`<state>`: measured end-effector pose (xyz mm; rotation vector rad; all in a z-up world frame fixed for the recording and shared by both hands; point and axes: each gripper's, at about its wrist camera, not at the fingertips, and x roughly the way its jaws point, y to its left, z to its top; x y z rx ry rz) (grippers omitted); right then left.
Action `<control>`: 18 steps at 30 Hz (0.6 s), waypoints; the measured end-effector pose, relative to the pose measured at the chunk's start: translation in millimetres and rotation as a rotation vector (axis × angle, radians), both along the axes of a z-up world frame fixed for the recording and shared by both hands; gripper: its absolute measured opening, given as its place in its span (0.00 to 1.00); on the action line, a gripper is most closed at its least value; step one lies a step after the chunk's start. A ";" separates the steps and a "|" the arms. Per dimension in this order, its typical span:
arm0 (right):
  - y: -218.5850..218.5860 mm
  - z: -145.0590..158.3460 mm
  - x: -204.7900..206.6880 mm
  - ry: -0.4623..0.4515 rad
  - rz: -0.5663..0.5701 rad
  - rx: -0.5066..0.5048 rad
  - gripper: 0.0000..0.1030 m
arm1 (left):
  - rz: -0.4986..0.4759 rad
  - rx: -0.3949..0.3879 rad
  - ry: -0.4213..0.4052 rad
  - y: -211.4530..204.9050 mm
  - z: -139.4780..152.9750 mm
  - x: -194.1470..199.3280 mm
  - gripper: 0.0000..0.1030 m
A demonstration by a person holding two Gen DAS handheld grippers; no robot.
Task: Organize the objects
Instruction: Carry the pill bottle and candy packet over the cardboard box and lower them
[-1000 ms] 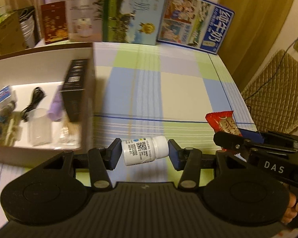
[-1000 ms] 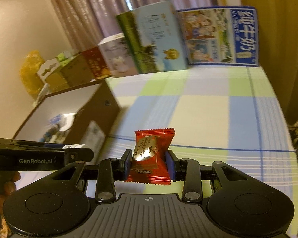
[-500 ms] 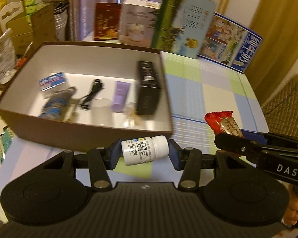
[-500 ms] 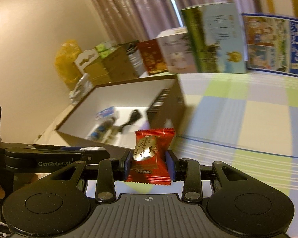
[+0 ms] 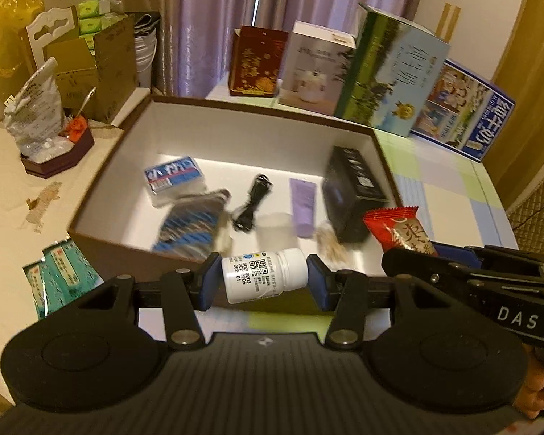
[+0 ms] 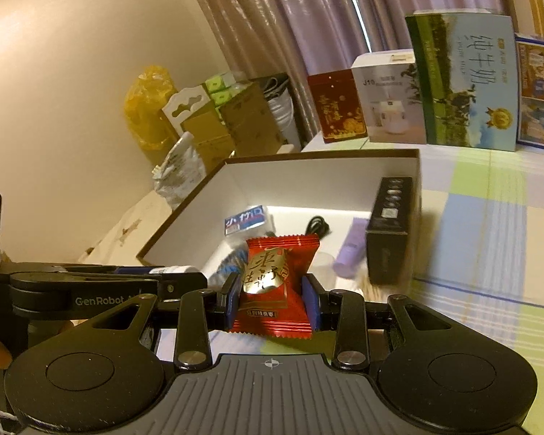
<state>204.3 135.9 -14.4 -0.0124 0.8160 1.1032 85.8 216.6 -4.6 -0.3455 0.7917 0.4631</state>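
Observation:
My left gripper (image 5: 263,281) is shut on a small white pill bottle (image 5: 263,279), held sideways just before the near wall of a brown box with a white inside (image 5: 101,250). My right gripper (image 6: 272,291) is shut on a red snack packet (image 6: 277,282), which also shows at the right of the left wrist view as the red snack packet (image 5: 399,230). Both hover at the box's near edge. In the box lie a black carton (image 5: 353,188), a purple tube (image 5: 303,201), a black cable (image 5: 252,204), a blue tissue pack (image 5: 174,177) and a blue striped pouch (image 5: 192,226).
Tall printed cartons (image 5: 388,72) stand along the table's far edge behind the box. Left of the box are teal sachets (image 5: 60,272), a small dark tray with a foil bag (image 5: 41,123) and cardboard boxes (image 5: 94,65). The checked tablecloth (image 6: 489,239) stretches to the right.
Both grippers have swung left from the checked cloth to the box, each keeping its hold. The whole box and the items left of it have come into view.

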 end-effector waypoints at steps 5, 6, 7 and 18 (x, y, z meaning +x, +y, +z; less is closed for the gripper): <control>31.7 -5.4 8.2 -0.007 -0.029 -0.017 0.33 | -0.013 0.015 0.007 31.4 -3.6 14.1 0.44; 36.3 -6.3 10.6 -0.011 -0.037 -0.024 0.33 | -0.012 0.016 0.013 36.9 -5.0 18.2 0.44; 43.1 -7.6 13.8 -0.017 -0.045 -0.031 0.33 | -0.017 0.019 0.017 42.1 -6.4 22.7 0.44; 92.3 -23.7 53.1 -0.025 -0.120 -0.096 0.33 | -0.062 0.048 0.070 89.8 -23.8 77.9 0.44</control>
